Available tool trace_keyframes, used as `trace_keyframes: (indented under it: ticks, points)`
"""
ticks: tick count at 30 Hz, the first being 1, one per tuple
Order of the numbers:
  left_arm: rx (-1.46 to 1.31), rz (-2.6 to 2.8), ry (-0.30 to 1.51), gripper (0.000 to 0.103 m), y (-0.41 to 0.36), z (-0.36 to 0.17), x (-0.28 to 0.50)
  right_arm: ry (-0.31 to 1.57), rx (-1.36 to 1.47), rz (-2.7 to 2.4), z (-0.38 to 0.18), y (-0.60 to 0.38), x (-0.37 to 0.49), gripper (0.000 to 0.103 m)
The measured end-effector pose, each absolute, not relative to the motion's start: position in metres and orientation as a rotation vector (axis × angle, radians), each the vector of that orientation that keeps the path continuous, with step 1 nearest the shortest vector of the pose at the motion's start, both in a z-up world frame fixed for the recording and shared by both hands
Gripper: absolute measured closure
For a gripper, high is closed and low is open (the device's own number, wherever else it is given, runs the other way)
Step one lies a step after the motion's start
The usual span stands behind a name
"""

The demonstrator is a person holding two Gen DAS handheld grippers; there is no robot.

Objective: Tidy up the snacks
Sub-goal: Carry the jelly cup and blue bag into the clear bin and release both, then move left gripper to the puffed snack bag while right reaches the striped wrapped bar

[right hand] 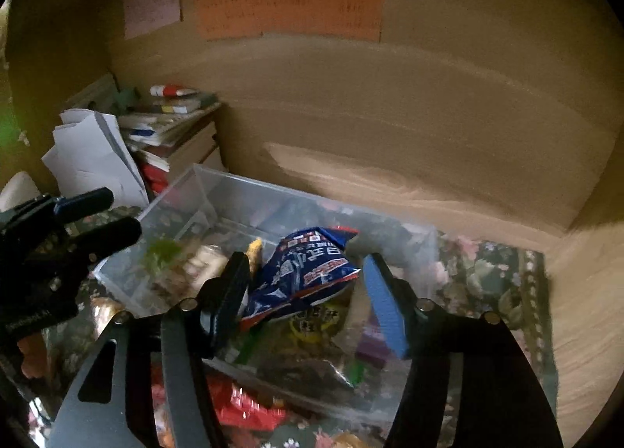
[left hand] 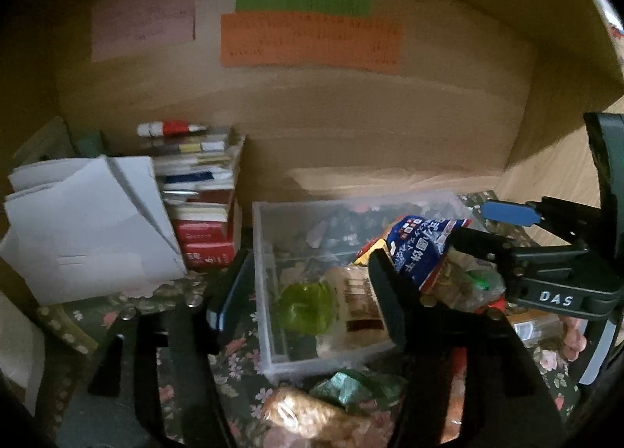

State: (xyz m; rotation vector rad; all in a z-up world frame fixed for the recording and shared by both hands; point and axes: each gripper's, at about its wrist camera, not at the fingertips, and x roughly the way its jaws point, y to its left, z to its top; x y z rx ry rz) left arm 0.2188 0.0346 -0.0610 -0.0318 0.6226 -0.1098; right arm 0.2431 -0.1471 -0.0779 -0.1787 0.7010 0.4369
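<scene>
A clear plastic bin (left hand: 260,272) sits on a floral cloth and holds several snacks, among them a green packet (left hand: 308,305) and a tan packet (left hand: 357,292). A blue snack bag (right hand: 304,272) with white lettering lies between the fingers of my right gripper (right hand: 308,303), over the bin (right hand: 187,190). The jaws stand wide apart, so the gripper is open; the bag touches the left finger (right hand: 230,292). In the left wrist view the same bag (left hand: 421,249) shows beside the right gripper (left hand: 479,225). My left gripper (left hand: 304,303) is open and empty over the bin's near left part.
A stack of books (left hand: 202,206) and white papers (left hand: 89,225) stand left of the bin. Loose snacks lie on the cloth in front of it: a golden packet (left hand: 308,416), a teal packet (left hand: 347,389), a red packet (right hand: 241,405). A wooden wall (left hand: 351,116) with coloured notes closes the back.
</scene>
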Motion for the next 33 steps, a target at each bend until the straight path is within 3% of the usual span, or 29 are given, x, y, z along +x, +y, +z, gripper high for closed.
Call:
trace_keyframes:
  ticks: [8,22,33]
  points:
    - [-0.019,-0.056,0.608,0.013,0.042,-0.059,0.183,0.638,-0.134,0.434,-0.060,-0.180,0.208,0.036]
    - [-0.047,0.019,0.790,0.012,0.061,-0.137,0.177,0.735,-0.113,0.316,-0.112,-0.231,0.179,0.035]
    - [-0.058,0.080,0.822,0.012,0.095,-0.141,0.149,0.839,-0.089,0.299,-0.145,-0.248,0.192,0.035]
